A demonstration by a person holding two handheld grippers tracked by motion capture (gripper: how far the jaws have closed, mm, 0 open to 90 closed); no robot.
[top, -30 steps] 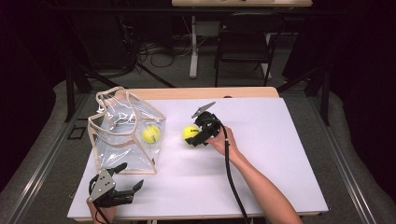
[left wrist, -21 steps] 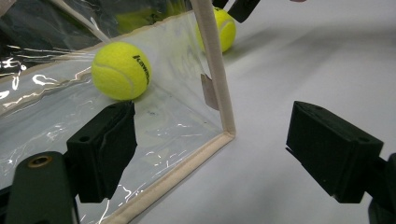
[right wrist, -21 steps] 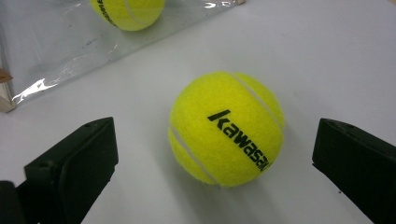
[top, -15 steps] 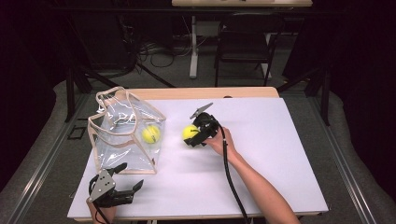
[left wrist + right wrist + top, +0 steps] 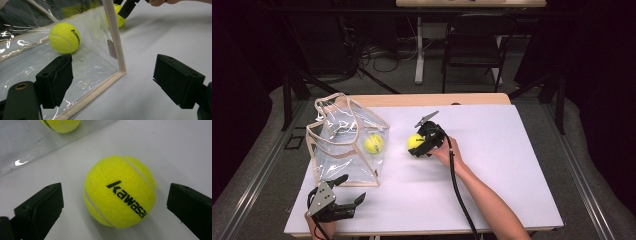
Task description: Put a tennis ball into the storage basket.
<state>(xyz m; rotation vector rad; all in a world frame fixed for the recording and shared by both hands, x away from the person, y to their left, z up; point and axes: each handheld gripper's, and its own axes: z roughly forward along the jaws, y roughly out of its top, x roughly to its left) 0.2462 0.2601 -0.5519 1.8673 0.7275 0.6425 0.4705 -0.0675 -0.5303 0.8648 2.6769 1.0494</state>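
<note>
Right of the bag (image 5: 346, 142) | a ball (image 5: 415, 142) is lying on the table (image 5: 512, 165), right gripper (image 5: 424, 142) straddling it with jaws wide, not touching | second ball (image 5: 373, 143) is sitting inside the bag | left gripper (image 5: 343, 195) is hovering near the bag's front corner, jaws spread, empty

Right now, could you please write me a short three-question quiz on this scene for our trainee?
1. True or false: the right gripper has closed on the loose tennis ball.
2. Where is the other tennis ball? A) inside the clear bag B) on the chair C) in the left gripper
3. Fill in: the brand printed on the loose ball is ____.

Key: 1 false, its fingers stand apart either side; 2 A; 3 Kawasaki.
</note>
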